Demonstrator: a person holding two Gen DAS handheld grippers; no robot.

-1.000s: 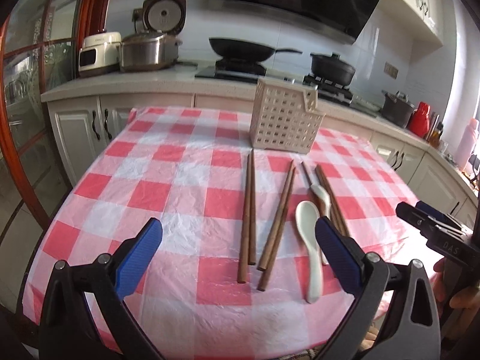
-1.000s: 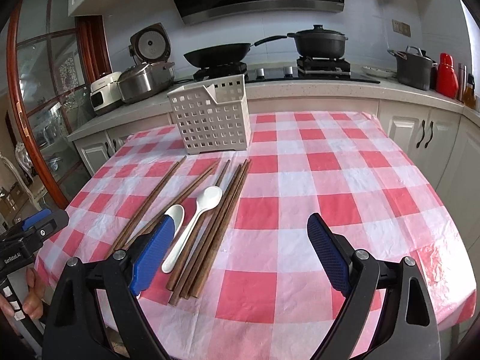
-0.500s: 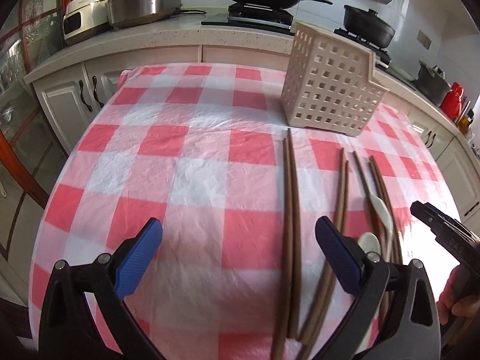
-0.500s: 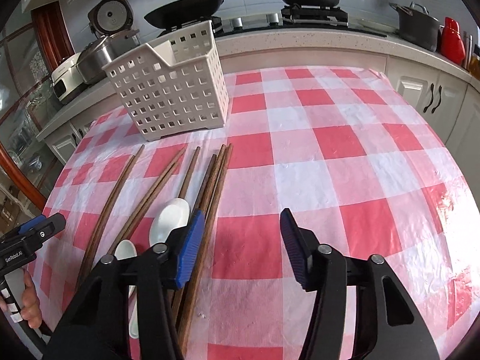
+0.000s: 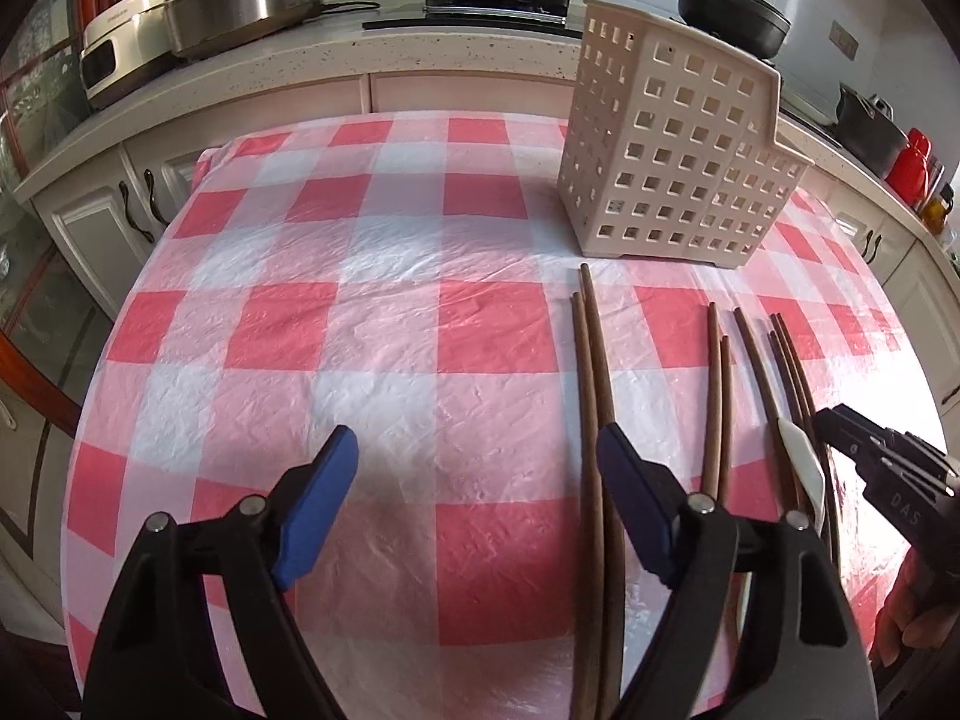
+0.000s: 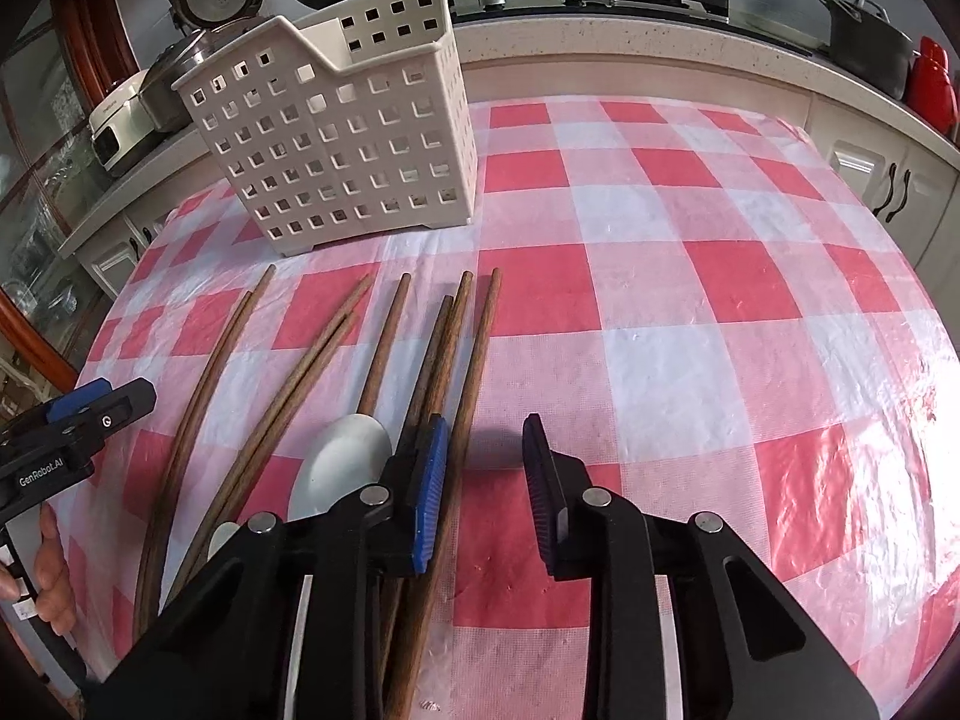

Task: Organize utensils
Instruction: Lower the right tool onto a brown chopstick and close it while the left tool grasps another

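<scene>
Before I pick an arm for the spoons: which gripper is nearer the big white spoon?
Right. The right gripper hovers just beside the white spoon; the left gripper sits several chopsticks away.

Both tools narrowed and lowered toward chopsticks [image 6: 462,360].

Brown chopsticks [image 6: 384,342], white spoons [image 6: 339,468] flat before basket [image 6: 336,144].

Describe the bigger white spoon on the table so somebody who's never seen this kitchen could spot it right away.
Start at the white perforated basket on the red-checked tablecloth; wooden chopsticks fan out in front of it. The white spoon lies among them, its bowl facing up beside the right gripper. It is pale, broad and rounded, while the sticks beside it are thin and brown.
</scene>
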